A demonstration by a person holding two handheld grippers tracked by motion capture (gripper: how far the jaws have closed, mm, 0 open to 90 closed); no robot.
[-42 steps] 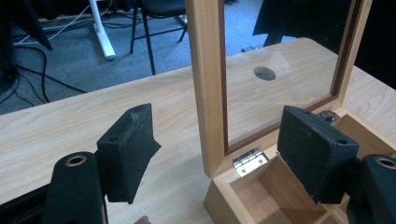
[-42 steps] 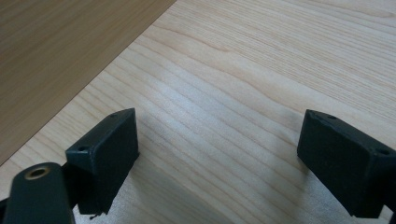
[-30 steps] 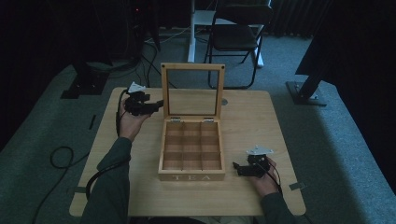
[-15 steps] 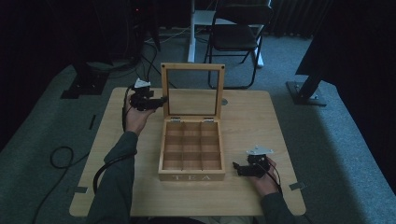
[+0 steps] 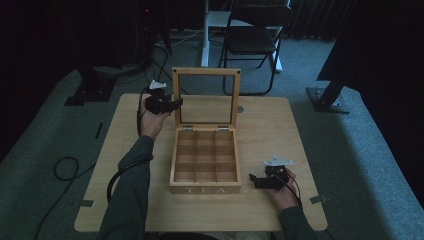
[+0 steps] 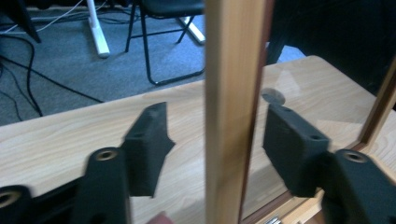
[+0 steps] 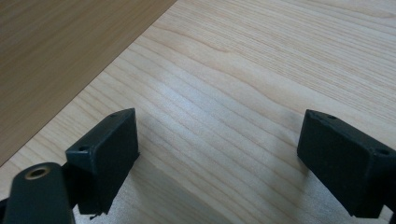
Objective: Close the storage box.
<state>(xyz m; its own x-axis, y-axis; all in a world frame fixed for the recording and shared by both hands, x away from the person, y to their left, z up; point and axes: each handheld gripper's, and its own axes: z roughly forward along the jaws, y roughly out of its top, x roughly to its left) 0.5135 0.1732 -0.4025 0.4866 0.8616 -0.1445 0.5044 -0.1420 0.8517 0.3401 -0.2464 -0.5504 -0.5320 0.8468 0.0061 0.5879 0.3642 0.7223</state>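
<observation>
A wooden tea box [image 5: 205, 190] with several empty compartments stands mid-table, its glass-paned lid [image 5: 206, 71] raised upright. My left gripper [image 5: 176, 103] is level at the lid's left edge. In the left gripper view the lid's wooden frame post [image 6: 229, 70] stands between the jaws of the left gripper [image 6: 217, 126], which have just been closing; a gap still shows on each side of the post. My right gripper [image 5: 254, 181] rests on the table right of the box's front corner, open with nothing in it. In its own view the right gripper [image 7: 219, 135] faces bare tabletop beside the box wall [image 7: 56, 56].
The light wooden table [image 5: 280, 130] has a small round disc [image 5: 240, 108] behind the lid. A black chair [image 5: 255, 35] stands beyond the far edge. A cable [image 5: 65, 167] loops on the grey carpet at the left.
My left gripper has moved right to the lid's left edge and its jaws have narrowed around the frame post. The right gripper has stayed put.
</observation>
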